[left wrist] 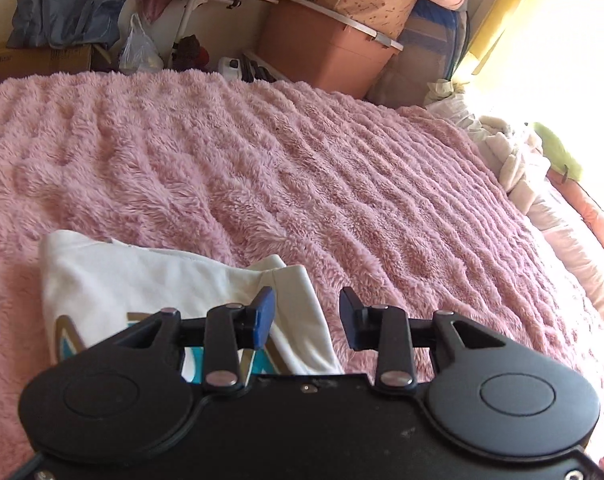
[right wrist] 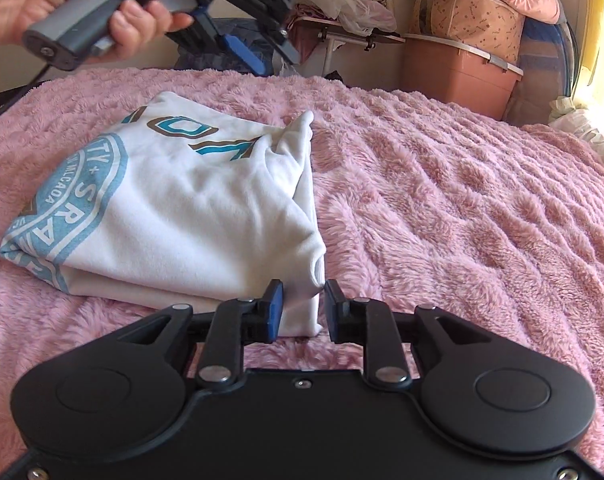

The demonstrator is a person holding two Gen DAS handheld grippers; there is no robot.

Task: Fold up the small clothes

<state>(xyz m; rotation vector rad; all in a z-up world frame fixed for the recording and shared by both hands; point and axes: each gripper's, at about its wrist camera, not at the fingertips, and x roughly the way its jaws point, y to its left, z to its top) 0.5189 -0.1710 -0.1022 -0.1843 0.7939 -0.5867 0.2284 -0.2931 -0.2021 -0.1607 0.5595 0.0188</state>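
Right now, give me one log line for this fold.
stage: shirt folded on pink blanket | left tool: open, raised above shirt | right tool: open around shirt's near corner | held: nothing

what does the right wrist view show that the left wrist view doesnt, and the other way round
Only the right wrist view shows the person's left hand holding the left gripper above the bed, and the round blue printed emblem on the shirt.

Only the left wrist view shows the grey-blue bag on a cardboard box and the green item by the window.

Both show the folded white printed shirt on the fluffy pink blanket, the brown plastic storage bin, and open jaws holding nothing; the right gripper sits at the shirt's near corner.
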